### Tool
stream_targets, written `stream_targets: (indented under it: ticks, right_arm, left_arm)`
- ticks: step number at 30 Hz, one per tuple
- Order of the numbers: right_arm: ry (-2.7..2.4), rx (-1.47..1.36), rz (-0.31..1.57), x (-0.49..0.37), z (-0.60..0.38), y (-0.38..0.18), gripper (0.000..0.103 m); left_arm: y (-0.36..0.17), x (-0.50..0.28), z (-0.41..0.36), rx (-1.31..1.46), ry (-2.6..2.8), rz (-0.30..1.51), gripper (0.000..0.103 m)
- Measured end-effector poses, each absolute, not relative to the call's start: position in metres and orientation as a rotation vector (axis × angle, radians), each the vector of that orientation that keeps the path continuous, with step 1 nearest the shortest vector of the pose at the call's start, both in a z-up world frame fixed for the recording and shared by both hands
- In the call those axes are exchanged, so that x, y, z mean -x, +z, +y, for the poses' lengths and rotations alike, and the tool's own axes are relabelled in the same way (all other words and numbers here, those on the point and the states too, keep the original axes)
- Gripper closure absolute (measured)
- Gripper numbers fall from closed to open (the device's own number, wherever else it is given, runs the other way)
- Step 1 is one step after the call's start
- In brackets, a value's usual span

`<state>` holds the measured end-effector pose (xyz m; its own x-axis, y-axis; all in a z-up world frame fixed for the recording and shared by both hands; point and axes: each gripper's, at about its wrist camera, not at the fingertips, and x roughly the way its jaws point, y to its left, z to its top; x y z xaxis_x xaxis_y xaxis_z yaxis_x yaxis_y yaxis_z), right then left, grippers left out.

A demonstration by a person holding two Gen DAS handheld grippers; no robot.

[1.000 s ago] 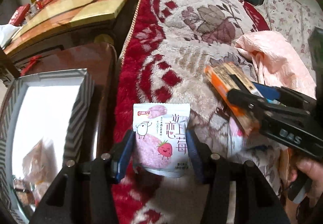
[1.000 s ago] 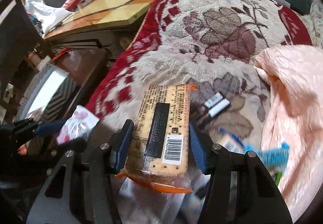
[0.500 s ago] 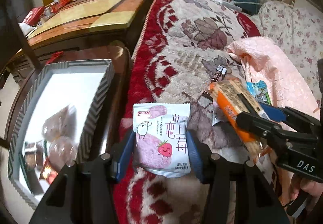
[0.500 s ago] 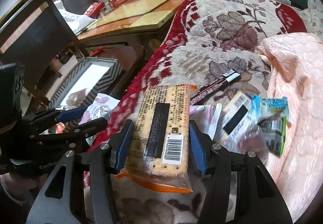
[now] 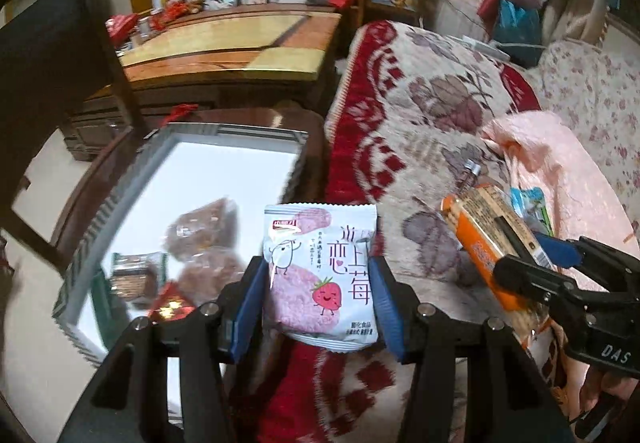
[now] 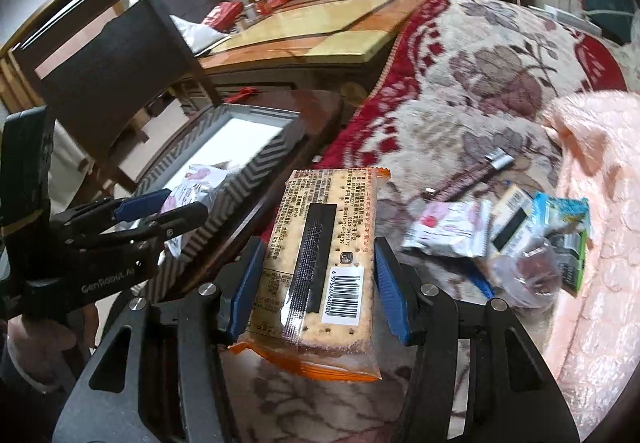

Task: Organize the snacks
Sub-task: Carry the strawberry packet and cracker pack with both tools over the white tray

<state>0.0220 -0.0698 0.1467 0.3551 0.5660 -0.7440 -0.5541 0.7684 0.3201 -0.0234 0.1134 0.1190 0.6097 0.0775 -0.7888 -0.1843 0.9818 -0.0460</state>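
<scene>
**Both grippers loaded beside the box**

Strawberry snack pouch (image 5: 320, 271) is clamped by the left gripper (image 5: 320, 299) – held over the blanket (image 5: 420, 131) edge, just beside the chevron-walled box (image 5: 100, 227). Cracker pack (image 6: 320, 259) is gripped by the right gripper (image 6: 316, 287), approx. above the blanket; loose snacks (image 6: 500, 231) are seen to its right.
</scene>
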Motion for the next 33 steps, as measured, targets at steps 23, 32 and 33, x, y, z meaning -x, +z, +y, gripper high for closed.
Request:
stream_targets:
  ticks: [23,32,33]
  right_arm:
    - [0.891,0.103,0.951,-0.008,0.026,0.169,0.049]
    - [0.930,0.135,0.979,-0.011,0.058,0.160,0.049]
    - [0.934,0.140,0.982,-0.011,0.061,0.159,0.049]
  left_arm:
    - [0.112,0.059,0.200,0.218,0.357,0.878,0.048]
    - [0.099,0.066,0.227,0.268,0.406,0.891,0.048]
    - [0.098,0.067,0.229,0.272,0.409,0.894,0.048]
